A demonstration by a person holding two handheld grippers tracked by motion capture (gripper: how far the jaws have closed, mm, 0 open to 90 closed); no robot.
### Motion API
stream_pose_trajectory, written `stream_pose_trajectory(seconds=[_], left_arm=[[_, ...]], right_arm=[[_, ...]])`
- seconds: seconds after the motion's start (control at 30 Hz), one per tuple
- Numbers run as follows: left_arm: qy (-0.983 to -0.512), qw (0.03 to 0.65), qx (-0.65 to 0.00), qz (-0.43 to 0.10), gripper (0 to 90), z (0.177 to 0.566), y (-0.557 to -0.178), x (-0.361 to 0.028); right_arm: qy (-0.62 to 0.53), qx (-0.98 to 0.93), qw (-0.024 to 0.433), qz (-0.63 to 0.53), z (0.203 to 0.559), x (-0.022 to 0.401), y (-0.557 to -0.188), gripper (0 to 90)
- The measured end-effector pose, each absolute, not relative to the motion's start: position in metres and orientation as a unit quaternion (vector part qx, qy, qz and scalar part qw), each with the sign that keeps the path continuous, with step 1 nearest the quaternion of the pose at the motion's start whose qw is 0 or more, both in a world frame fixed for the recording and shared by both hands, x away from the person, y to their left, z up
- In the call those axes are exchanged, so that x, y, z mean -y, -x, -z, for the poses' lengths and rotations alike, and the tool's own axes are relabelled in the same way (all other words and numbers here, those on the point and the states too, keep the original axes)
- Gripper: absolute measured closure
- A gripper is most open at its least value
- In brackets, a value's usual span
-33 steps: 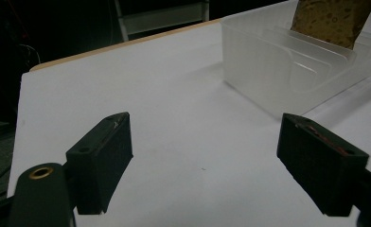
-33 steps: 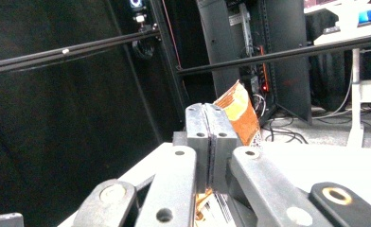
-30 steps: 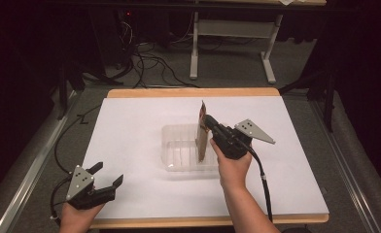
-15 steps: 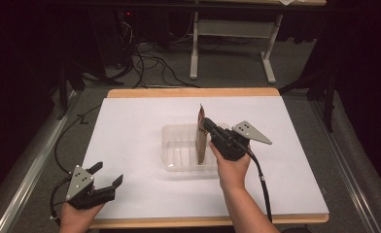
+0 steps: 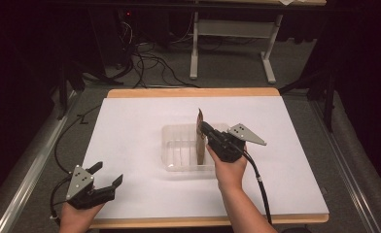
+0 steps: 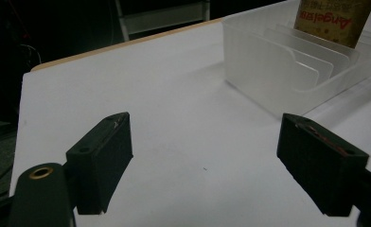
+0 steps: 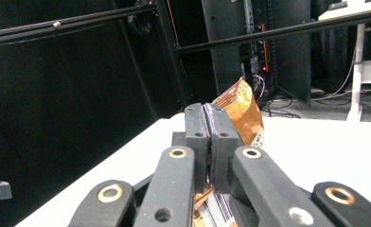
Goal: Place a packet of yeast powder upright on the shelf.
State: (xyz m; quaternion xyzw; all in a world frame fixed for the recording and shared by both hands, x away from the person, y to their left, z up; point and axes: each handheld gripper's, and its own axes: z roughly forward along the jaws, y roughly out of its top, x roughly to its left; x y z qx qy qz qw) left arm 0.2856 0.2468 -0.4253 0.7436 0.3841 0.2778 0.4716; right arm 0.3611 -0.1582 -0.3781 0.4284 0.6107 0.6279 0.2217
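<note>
A thin brown-and-gold packet [image 5: 199, 141] stands upright on edge in a clear plastic tray [image 5: 176, 145] with several divider slots at mid-table. My right gripper [image 5: 204, 129] is shut on the packet's right side. Its jaws have just been opening a trace, with the packet still between them. In the right gripper view the jaws [image 7: 206, 116] meet with the crinkled packet [image 7: 242, 109] sticking out beyond them. My left gripper [image 5: 108, 173] rests at the table's front left, open and holding nothing. The left gripper view shows its fingers [image 6: 101, 158] wide apart, with the tray [image 6: 269, 71] and the packet [image 6: 335, 19] farther off.
The tray sits on a white sheet over a wood-edged table [image 5: 130, 121]. Beyond the far edge are a dark floor, cables [image 5: 145, 63] and a white table frame [image 5: 227, 39]. A metal rail [image 5: 28, 179] runs along the left side.
The right gripper and the packet have shifted very slightly. The left gripper has stayed in place.
</note>
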Motion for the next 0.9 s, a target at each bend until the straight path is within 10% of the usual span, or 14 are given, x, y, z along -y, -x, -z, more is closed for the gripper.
stream_pose_trajectory(seconds=[0.43,0.9], left_arm=[[-0.745,0.47,-0.383,-0.278,19.5,0.426,-0.286,-0.245],[-0.747,0.467,-0.383,-0.278,19.5,0.426,-0.286,-0.244]], right_arm=[[-0.423,-0.622,0.216,-0.623,0.371,0.167,-0.357,56.9],[-0.417,-0.639,0.236,-0.602,0.359,0.207,-0.334,51.6]])
